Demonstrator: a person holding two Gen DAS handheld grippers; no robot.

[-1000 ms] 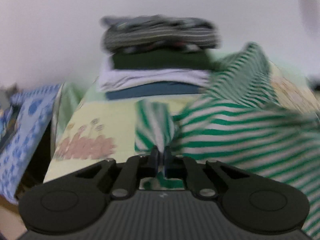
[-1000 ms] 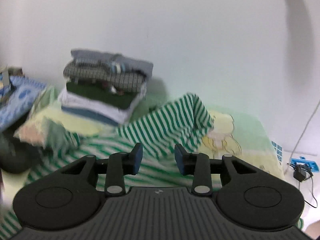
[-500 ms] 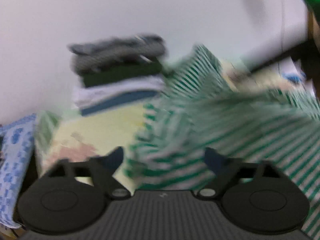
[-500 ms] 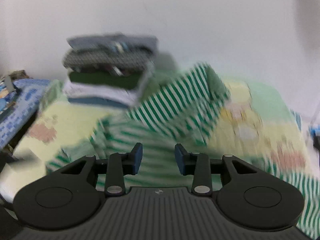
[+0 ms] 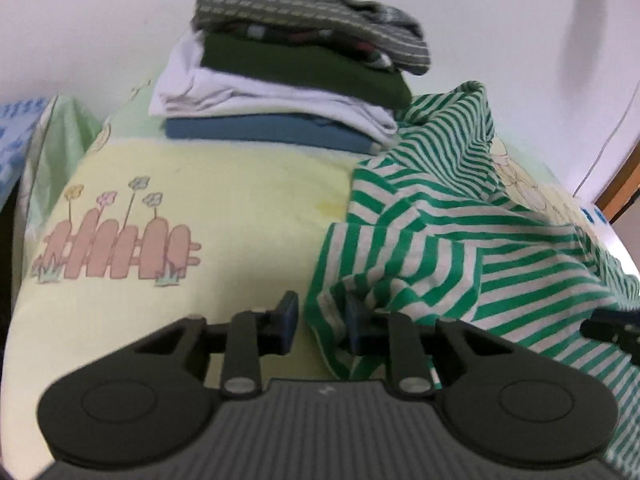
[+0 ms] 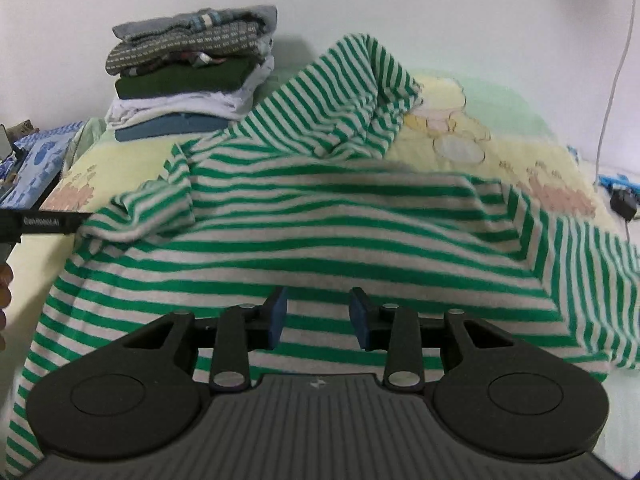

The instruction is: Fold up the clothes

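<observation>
A green-and-white striped shirt (image 6: 340,216) lies rumpled across the bed, one part still raised in a peak near the wall. My left gripper (image 5: 322,322) sits at the shirt's bunched left edge (image 5: 332,300). Its jaws are closing, with a fold of that fabric between them. A sliver of sheet still shows between the left pad (image 5: 290,318) and the cloth. My right gripper (image 6: 318,316) hovers open low over the shirt's body, with nothing pinched. In the right wrist view the left gripper's finger (image 6: 44,222) shows at the left edge, touching the shirt.
A stack of folded clothes (image 5: 288,80) stands at the back of the bed against the white wall. The yellow-green sheet (image 5: 180,200) with a fence print lies bare to the left. A blue patterned cloth (image 6: 36,160) is far left. A cable and plug (image 6: 622,200) are at the right.
The left gripper, shut on the shirt a second ago, let go, opened wide and now stands narrower around the shirt's edge. Both grippers sank toward the bed. The shirt has dropped flatter.
</observation>
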